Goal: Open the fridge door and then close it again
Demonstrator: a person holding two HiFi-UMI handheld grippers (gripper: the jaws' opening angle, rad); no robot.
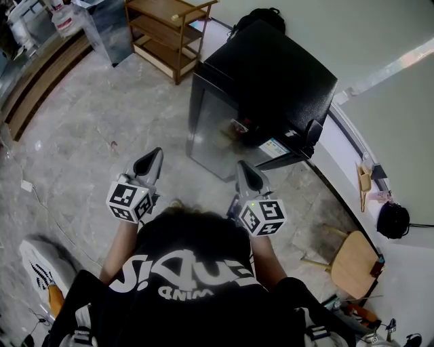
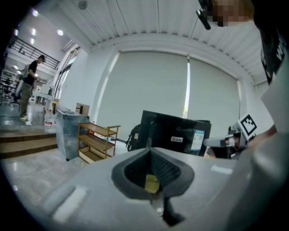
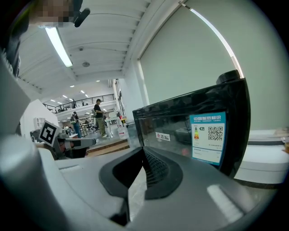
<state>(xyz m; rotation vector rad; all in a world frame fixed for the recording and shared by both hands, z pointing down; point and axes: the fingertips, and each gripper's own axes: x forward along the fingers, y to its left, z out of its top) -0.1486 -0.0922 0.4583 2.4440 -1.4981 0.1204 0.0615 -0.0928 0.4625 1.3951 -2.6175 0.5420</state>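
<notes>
A small black fridge stands on the grey floor ahead of me, its dark reflective door closed and facing me. The door carries a small sticker and an energy label. My left gripper hangs in the air to the left of the fridge's front, apart from it, jaws pressed together with nothing between them. My right gripper hovers just before the door's near lower corner, also shut and empty, not touching it. The fridge shows beyond the left gripper, and close up beyond the right gripper.
A wooden shelf unit stands left of the fridge, with a black backpack behind the fridge. A wooden stool is at the right by the wall. Steps and a metal bin lie at the left. A person stands far off.
</notes>
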